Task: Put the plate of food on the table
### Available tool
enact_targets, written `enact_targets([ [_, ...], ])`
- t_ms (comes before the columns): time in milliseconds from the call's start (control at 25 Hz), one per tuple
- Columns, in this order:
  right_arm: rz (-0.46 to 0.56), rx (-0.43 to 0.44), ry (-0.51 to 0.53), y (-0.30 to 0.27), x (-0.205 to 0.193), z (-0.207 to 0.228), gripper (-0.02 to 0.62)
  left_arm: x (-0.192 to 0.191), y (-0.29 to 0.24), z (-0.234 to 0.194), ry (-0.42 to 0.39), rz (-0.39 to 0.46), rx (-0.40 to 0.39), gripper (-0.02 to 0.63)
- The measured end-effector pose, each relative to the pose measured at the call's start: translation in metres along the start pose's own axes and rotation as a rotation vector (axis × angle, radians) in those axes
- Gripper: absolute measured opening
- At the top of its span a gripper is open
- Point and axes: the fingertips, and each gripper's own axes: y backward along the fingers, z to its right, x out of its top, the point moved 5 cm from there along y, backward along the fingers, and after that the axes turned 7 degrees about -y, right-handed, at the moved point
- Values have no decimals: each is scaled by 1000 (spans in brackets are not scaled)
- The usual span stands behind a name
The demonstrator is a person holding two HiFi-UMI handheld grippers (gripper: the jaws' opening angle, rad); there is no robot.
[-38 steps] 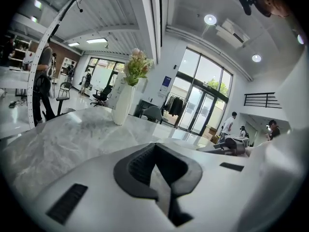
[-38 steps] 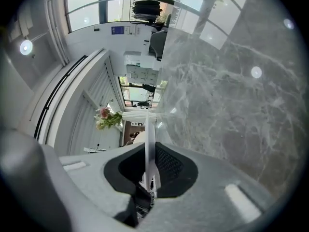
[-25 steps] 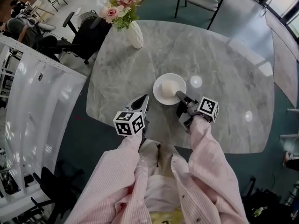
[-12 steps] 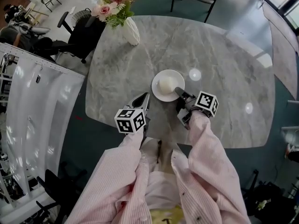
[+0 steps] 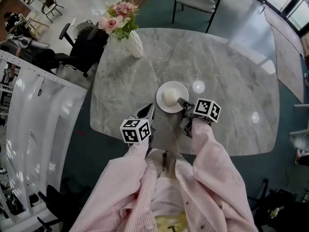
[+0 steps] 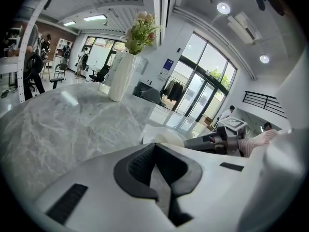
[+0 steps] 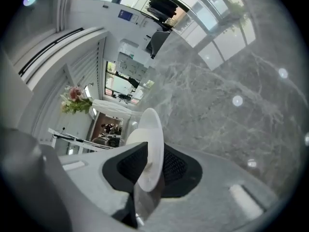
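Note:
A white plate [image 5: 162, 104] with a pale round bun [image 5: 170, 96] on it sits on the grey marble table [image 5: 227, 62], near the front edge. My right gripper [image 5: 181, 101] reaches the plate's near right rim. In the right gripper view the plate's rim [image 7: 150, 139] stands between the two black pads [image 7: 128, 164] with a little room on each side, and the jaws are opening. My left gripper [image 5: 148, 110] hovers left of the plate, shut and holding nothing. The left gripper view shows the plate [image 6: 161, 138] just beyond its jaws, with the right gripper [image 6: 217, 141] beside it.
A white vase of pink flowers [image 5: 134, 42] stands at the table's far left. A chair [image 5: 195, 1] is behind the table and a black office chair [image 5: 84, 40] at its left. A white panel [image 5: 38, 110] stands left of me.
The plate stays on the table with the right gripper at its rim. The head view has shifted a little; both grippers have hardly moved.

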Motion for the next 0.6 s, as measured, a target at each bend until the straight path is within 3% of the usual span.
enact_targets([
  [400,-91,-94,230,2,-6,-12,141,7,4,0,4,16,-9,-5],
  [600,-86,-161,302,6,-7,-9,161,11,8,-2,3,27,-8,-5],
])
